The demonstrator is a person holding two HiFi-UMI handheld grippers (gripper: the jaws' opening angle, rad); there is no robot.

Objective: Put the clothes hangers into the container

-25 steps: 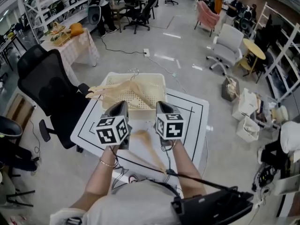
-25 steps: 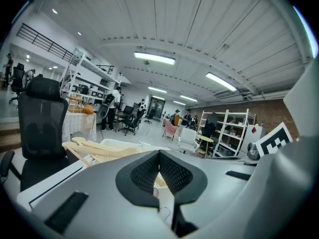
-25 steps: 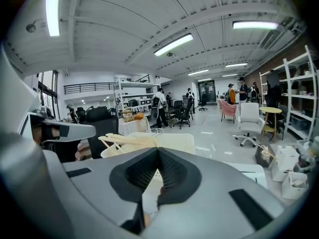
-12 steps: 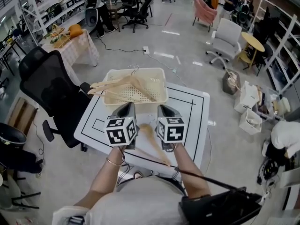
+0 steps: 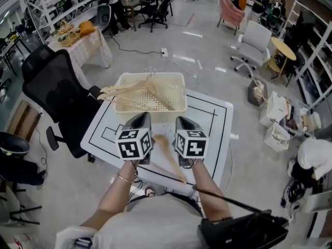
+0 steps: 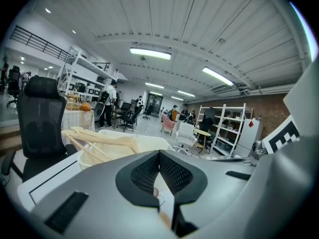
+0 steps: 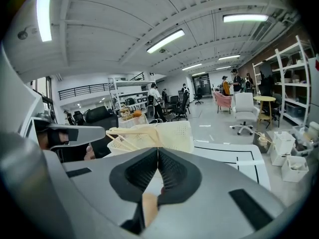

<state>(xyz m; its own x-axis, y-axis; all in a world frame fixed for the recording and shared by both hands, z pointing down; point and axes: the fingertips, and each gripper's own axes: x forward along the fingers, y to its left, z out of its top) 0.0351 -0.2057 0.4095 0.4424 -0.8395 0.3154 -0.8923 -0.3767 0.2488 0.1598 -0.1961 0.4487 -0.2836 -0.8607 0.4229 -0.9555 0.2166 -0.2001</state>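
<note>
Both grippers have been pulled back from the basket point(image 5: 182, 95), and its near edge is no longer covered by them. The left gripper point(image 5: 142, 117) and the right gripper point(image 5: 182, 120) are held side by side over the table point(image 5: 212, 123), with a small gap between them. The left gripper's jaws are pressed together at the tips, and nothing is held in them. The right gripper's jaws are closed too, and nothing is gripped.

One wooden hanger point(image 5: 168, 157) is laid flat on the table in the gap between the two grippers. One end is near their tips and the other is pointed back toward the person. Bits of it are seen just under the jaws in both gripper views.

The basket is set on the table ahead of both grippers, a little apart from their tips. More hangers point(image 5: 129, 90) are piled in it, and their ends are stuck out over the rim on the left gripper's side. A black chair point(image 5: 49, 87) is parked off to the left of the left gripper.
</note>
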